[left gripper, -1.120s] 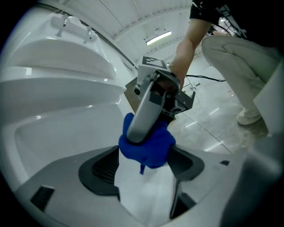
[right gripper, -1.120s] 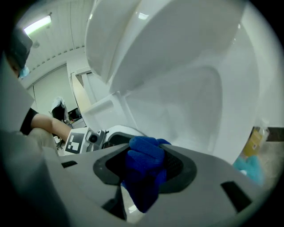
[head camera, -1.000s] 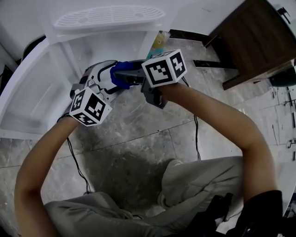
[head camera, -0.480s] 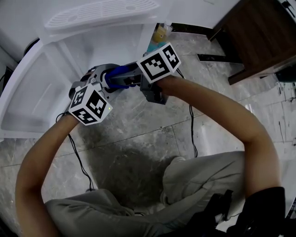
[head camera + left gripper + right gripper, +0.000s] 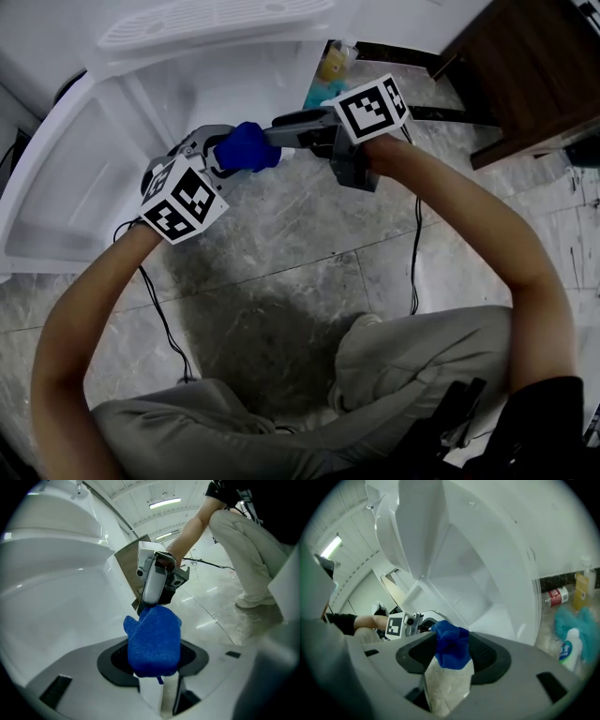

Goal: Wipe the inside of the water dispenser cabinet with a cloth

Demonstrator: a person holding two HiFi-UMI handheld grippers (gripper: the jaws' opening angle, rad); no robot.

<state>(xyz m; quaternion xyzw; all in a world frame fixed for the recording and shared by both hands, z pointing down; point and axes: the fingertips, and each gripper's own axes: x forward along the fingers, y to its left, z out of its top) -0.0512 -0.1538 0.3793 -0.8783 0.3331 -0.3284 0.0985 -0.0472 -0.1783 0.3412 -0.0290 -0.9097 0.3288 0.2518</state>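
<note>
Blue cloth [image 5: 246,145] is up off the floor, just in front of the open water dispenser cabinet [image 5: 192,94], caught between both grippers. The left gripper [image 5: 157,670] has just been closing, its fingers squeezing the bunched cloth. The right gripper [image 5: 451,660] has just been easing open, and the cloth fills the gap between its half-spread fingers.

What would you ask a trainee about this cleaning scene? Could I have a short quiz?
1. What colour is the cloth?
2. True or false: the water dispenser cabinet stands open.
3. Where do the bottles stand? A) inside the cabinet B) on the floor beside it C) on top of it

Key: 1 blue; 2 true; 3 B.
</note>
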